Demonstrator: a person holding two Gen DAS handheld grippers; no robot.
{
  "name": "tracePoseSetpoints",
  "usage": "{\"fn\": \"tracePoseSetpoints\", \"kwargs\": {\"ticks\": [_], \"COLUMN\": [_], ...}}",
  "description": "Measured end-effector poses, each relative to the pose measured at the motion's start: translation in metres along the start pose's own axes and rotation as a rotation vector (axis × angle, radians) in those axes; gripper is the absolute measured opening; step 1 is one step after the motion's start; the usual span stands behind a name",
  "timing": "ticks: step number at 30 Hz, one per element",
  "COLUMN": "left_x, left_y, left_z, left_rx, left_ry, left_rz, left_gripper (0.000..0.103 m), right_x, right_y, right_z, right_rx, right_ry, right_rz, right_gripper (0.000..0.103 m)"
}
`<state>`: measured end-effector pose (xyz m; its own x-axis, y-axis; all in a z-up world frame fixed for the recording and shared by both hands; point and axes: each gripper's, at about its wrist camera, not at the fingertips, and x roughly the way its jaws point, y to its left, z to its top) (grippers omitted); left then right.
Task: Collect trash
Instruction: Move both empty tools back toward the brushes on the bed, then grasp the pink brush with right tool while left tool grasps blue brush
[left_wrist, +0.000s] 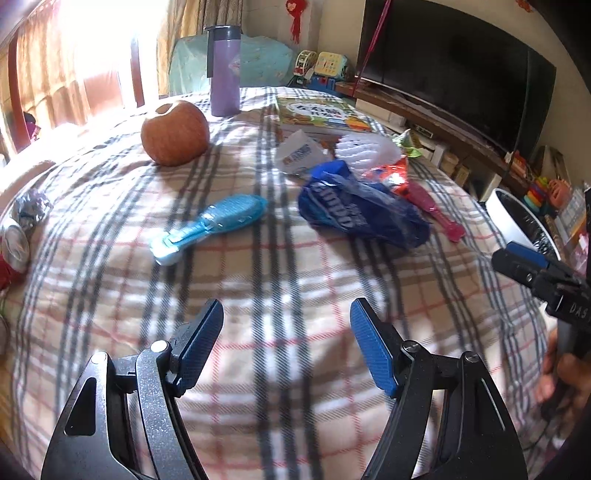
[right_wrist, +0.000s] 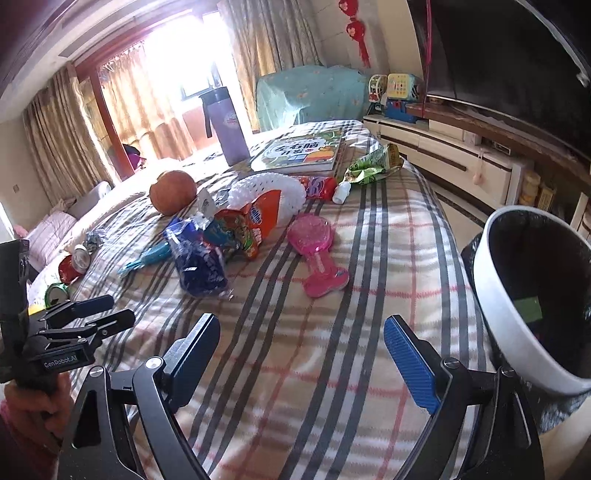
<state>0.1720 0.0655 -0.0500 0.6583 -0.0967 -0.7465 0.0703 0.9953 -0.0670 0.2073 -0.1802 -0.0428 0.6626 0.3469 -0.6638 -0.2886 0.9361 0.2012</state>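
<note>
A plaid blanket (left_wrist: 295, 280) in cream, grey and thin red lines covers the wide surface, in a room with bright curtains and a big dark television (left_wrist: 454, 66) on the side. On the far part stand a purple bottle (left_wrist: 224, 70) and a children's book (left_wrist: 321, 112), and an apple (left_wrist: 174, 133) lies near the bottle.

The trash lies mostly in the middle of the blanket. A crumpled blue wrapper (left_wrist: 360, 212) is there, and just behind it an orange wrapper (right_wrist: 255, 225) and a white foam net (right_wrist: 266, 190). A green packet (right_wrist: 373, 166) lies next to the book, at the edge of the blanket. A blue comb (left_wrist: 214, 227) lies to the left of the blue wrapper, and a pink comb (right_wrist: 317, 251) to its right. At the left edge there are some cans (right_wrist: 74, 260) and a piece of crumpled foil (left_wrist: 31, 208).

A white trash bin (right_wrist: 495, 295) with a black bag inside stands beside the blanket on the right side; something green lies at its bottom.

The left gripper (left_wrist: 286, 332) hovers above bare blanket, nearer than the blue wrapper, with its jaws spread and nothing between them. The right gripper (right_wrist: 301, 347) is also spread wide and empty, over the blanket close to the bin. Each gripper is visible at the border of the other camera's view, with a hand (right_wrist: 33, 402) on the handle.
</note>
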Motion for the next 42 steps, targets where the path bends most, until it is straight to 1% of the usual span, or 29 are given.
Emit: {"fn": "tracePoseSetpoints", "kwargs": {"ticks": [4, 11, 14, 17, 19, 21, 23, 26, 28, 29, 31, 34, 35, 38, 40, 42], "left_x": [0.011, 0.034, 0.048, 0.062, 0.07, 0.075, 0.076, 0.078, 0.078, 0.077, 0.076, 0.073, 0.071, 0.065, 0.058, 0.049], "left_y": [0.01, 0.031, 0.035, 0.04, 0.042, 0.042, 0.044, 0.046, 0.044, 0.042, 0.036, 0.024, 0.02, 0.017, 0.017, 0.016], "left_z": [0.011, 0.036, 0.047, 0.053, 0.055, 0.054, 0.055, 0.056, 0.056, 0.056, 0.056, 0.054, 0.053, 0.049, 0.046, 0.04], "left_rx": [0.02, 0.027, 0.06, 0.08, 0.088, 0.092, 0.087, 0.077, 0.082, 0.092, 0.119, 0.172, 0.187, 0.18, 0.157, 0.121], "left_ry": [0.008, 0.017, 0.024, 0.039, 0.048, 0.054, 0.051, 0.053, 0.05, 0.044, 0.035, 0.016, 0.01, 0.009, 0.011, 0.017], "left_rz": [0.043, 0.102, 0.148, 0.171, 0.169, 0.16, 0.145, 0.119, 0.095, 0.089, 0.085, 0.112, 0.124, 0.111, 0.083, 0.037], "left_gripper": [0.073, 0.074, 0.077, 0.078, 0.078, 0.079, 0.079, 0.078, 0.067, 0.064, 0.051, 0.042, 0.042, 0.042, 0.042, 0.042], "right_x": [0.01, 0.041, 0.057, 0.074, 0.083, 0.092, 0.094, 0.097, 0.096, 0.096, 0.094, 0.091, 0.089, 0.082, 0.075, 0.067], "right_y": [-0.005, -0.008, -0.006, -0.004, -0.004, -0.004, -0.004, -0.004, -0.004, -0.005, -0.006, -0.01, -0.011, -0.014, -0.015, -0.015], "right_z": [0.009, 0.03, 0.037, 0.042, 0.043, 0.045, 0.048, 0.05, 0.049, 0.049, 0.049, 0.048, 0.048, 0.043, 0.038, 0.032], "right_rx": [-0.008, -0.037, -0.055, -0.07, -0.074, -0.079, -0.086, -0.092, -0.096, -0.095, -0.084, -0.06, -0.053, -0.034, -0.026, -0.021], "right_ry": [0.0, 0.03, 0.052, 0.084, 0.106, 0.136, 0.138, 0.138, 0.131, 0.128, 0.124, 0.114, 0.11, 0.103, 0.098, 0.092], "right_rz": [-0.028, -0.062, -0.08, -0.093, -0.096, -0.099, -0.106, -0.128, -0.141, -0.142, -0.135, -0.11, -0.102, -0.08, -0.064, -0.051], "right_gripper": [0.091, 0.09, 0.088, 0.084, 0.079, 0.077, 0.074, 0.061, 0.046, 0.041, 0.04, 0.04, 0.04, 0.039, 0.039, 0.039]}}
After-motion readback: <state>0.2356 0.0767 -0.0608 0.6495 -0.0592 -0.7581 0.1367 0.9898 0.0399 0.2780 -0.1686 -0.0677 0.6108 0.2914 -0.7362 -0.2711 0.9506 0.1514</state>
